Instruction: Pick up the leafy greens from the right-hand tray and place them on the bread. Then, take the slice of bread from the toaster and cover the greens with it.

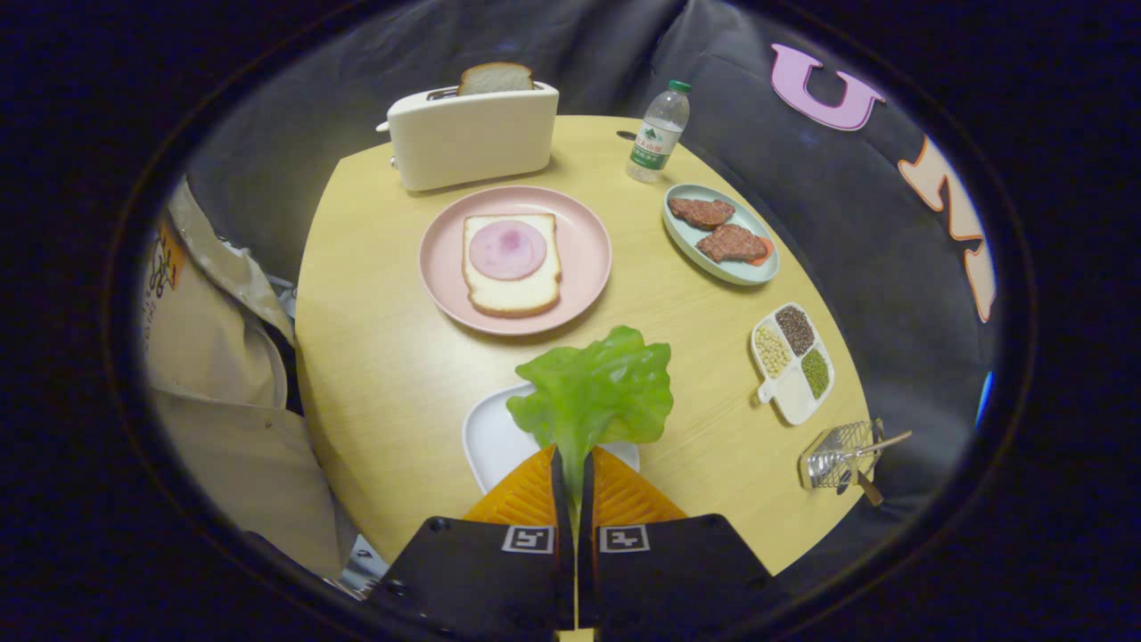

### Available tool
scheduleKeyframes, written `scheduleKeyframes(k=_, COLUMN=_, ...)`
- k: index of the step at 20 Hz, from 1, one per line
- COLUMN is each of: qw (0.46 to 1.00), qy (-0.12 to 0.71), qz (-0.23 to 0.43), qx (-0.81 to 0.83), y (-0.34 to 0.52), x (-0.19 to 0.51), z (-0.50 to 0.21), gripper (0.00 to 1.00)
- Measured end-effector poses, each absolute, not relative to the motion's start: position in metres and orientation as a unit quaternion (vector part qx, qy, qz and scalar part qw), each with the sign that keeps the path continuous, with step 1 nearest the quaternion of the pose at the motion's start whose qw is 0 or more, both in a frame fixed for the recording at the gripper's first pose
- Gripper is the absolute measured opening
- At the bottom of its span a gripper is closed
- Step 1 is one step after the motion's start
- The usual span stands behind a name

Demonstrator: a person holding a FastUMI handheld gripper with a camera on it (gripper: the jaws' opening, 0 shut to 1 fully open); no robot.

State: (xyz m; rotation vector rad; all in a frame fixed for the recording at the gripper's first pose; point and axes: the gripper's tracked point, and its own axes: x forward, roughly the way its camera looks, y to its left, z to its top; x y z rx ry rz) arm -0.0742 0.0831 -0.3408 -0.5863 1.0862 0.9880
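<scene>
Hand-held gripper (570, 459) was nearly closed, both orange fingers (528, 495) pinching the stem end of the leafy greens (595, 392), leaf fanned out just ahead of the fingertips. Greens were lifted over the white tray (488, 437), which sat on the round wooden surface (392, 357) right by the fingers. Beyond the leaf, pink plate (584, 236) carried a bread slice (511, 299) with a round ham slice (508, 250) on top. Cream toaster (472, 134) stood behind the plate, second bread slice (496, 78) sticking up from its slot. Water bottle (658, 134) stood right of toaster. Pale blue dish (691, 245) with two meat patties (718, 227), divided dish of beans (793, 361) and a small wire basket (842, 455) lined the right side.
</scene>
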Motion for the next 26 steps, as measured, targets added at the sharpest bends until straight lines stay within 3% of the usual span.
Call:
scheduleKeyframes(k=8, qw=0.719, qy=0.459, qz=0.464, qx=-0.239, y=0.167, x=-0.056, z=-0.321, gripper=0.05)
scheduleKeyframes(k=18, qw=0.698, qy=0.458, qz=0.509, qx=-0.209, y=0.262, x=-0.058, z=-0.347, gripper=0.05)
scheduleKeyframes(k=26, qw=0.664, qy=0.51, qz=0.502, qx=-0.217, y=0.263, x=-0.074, z=-0.394, gripper=0.05)
